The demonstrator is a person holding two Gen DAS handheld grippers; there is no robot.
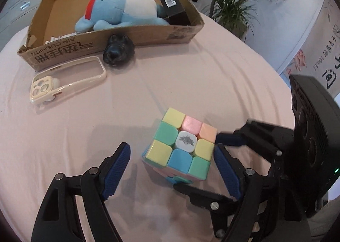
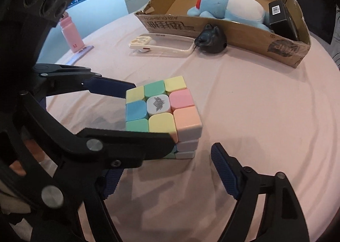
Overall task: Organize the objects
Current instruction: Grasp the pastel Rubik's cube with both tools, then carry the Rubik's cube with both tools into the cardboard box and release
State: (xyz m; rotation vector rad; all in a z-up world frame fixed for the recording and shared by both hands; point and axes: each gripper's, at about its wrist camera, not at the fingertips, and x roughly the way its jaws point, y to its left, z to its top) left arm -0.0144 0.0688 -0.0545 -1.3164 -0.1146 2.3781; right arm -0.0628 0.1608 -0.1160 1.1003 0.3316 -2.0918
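Pastel squares cover the puzzle cube (image 1: 182,146), which sits on the pink tablecloth (image 1: 191,82) between the fingers of both grippers at once. Left gripper (image 1: 172,147) has its fingers spread around the cube: in its own view the right finger's blue pad stands just beside the cube's right face, perhaps touching it, while the left finger shows a clear strip of cloth between its pad and the cube. Right gripper (image 2: 170,150) also has its fingers spread, and the cube lies just past their tips. Its right finger stands apart from the cube's near corner, and its left finger is mostly hidden behind one black finger of the left gripper, which crosses in front of the cube's near side. In the left wrist view the right gripper's two fingers reach to the cube's right corner and its near lower edge; I cannot tell whether they press on it. Well beyond all the fingertips lies a cardboard box (image 1: 136,36) holding a blue plush toy (image 1: 119,10) and a small black carton (image 1: 172,6). Just before the box wall, still far ahead of the fingers, rest a black cat-shaped object (image 1: 119,50) and a cream phone case (image 1: 68,78). A pink bottle (image 2: 71,33) stands far off, beyond the left gripper's fingers.
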